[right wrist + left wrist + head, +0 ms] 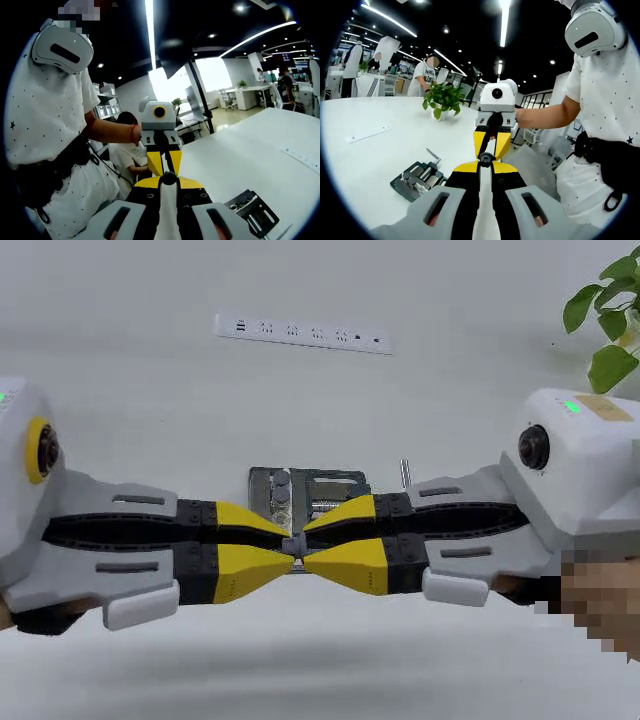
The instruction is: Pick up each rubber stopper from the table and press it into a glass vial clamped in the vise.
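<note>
A small dark round piece, probably a rubber stopper, sits at the frame centre, where the left gripper and right gripper meet tip to tip. Both claws are narrow; which one holds the piece, I cannot tell. The vise lies just behind. One claw should hold firmly before the other lets go. No writing is readable.

Left tool, right tool, level, tip to tip, jaws pinched
</note>
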Action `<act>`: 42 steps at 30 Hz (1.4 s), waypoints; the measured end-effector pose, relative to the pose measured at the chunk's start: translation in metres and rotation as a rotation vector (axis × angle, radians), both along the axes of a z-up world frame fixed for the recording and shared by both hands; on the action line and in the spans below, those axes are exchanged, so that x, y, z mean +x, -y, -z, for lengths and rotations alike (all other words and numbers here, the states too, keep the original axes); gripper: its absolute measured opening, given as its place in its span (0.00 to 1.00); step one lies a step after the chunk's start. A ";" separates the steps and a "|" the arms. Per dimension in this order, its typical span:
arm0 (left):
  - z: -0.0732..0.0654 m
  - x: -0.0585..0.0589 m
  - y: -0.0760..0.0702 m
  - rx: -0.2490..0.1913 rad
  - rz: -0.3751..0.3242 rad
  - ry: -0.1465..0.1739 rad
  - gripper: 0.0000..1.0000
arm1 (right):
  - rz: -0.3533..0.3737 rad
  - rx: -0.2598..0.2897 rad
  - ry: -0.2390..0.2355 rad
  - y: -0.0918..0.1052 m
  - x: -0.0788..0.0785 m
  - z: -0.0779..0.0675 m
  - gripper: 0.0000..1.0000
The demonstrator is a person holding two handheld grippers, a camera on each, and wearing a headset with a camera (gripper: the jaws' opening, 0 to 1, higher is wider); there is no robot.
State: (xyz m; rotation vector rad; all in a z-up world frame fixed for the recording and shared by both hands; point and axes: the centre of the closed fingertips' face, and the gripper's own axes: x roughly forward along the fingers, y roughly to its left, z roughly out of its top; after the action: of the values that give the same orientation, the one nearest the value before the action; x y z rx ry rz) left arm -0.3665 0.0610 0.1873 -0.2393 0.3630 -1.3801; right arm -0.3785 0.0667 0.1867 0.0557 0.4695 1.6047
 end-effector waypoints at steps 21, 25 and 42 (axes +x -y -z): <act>0.004 0.000 -0.001 -0.028 -0.008 -0.018 0.04 | 0.004 -0.046 -0.004 -0.002 0.003 0.002 0.05; 0.008 0.001 -0.003 -0.024 -0.023 -0.009 0.04 | 0.010 -0.060 -0.011 -0.002 0.006 0.005 0.05; 0.042 0.017 -0.032 0.059 -0.153 0.024 0.26 | 0.103 -0.230 0.001 0.003 0.045 0.028 0.05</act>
State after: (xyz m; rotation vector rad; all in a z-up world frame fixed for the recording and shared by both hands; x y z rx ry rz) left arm -0.3493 0.0934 0.1454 -0.1979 0.3574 -1.2190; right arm -0.3339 0.0636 0.1587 -0.0937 0.6381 1.4414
